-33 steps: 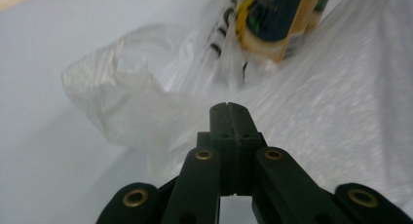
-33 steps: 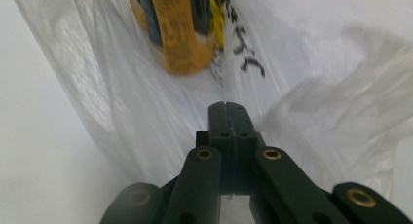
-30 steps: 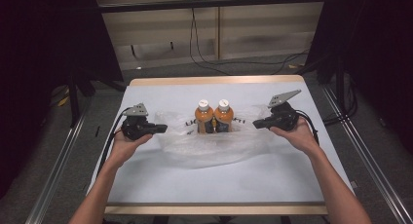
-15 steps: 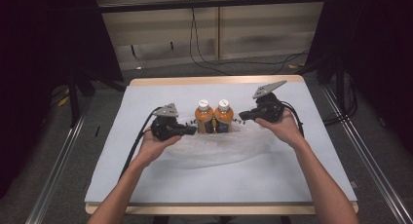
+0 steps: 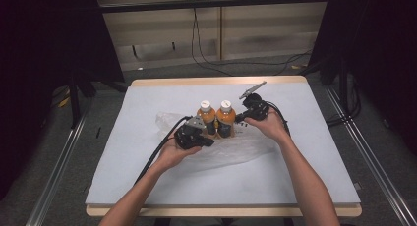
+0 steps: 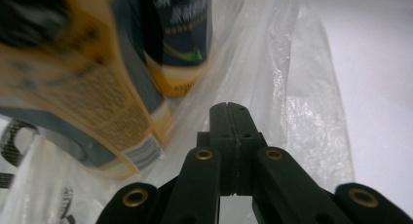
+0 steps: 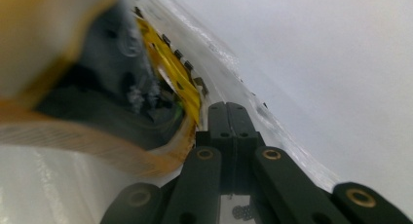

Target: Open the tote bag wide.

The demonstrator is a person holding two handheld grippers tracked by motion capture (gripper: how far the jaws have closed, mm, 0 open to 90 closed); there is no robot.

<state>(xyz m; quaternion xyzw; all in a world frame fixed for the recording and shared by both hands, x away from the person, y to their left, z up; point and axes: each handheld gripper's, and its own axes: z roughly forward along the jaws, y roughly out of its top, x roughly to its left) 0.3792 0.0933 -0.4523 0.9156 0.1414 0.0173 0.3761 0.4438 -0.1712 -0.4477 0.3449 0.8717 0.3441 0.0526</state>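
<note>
Both grippers have closed in from the table's left and right sides toward its middle, and now flank the bottles. Left gripper: low at the near-left foot of the left bottle, jaws pressed fully together with nothing between them; its tip lies on the clear plastic bag, seemingly to catch the film beside the bottle. Left bottle and right bottle: upright, touching, at the table's centre, standing on the spread bag; orange contents, white caps, dark label bands. In the left gripper view the labels are blurred: a barcode patch and pale lettering show, but no word can be read. Right gripper: just beside the right bottle's lower right side, jaws likewise shut and empty, tip over the bag's edge; the pairing suggests the bag is to be drawn up around both bottles. Table: white top, wooden rim.
</note>
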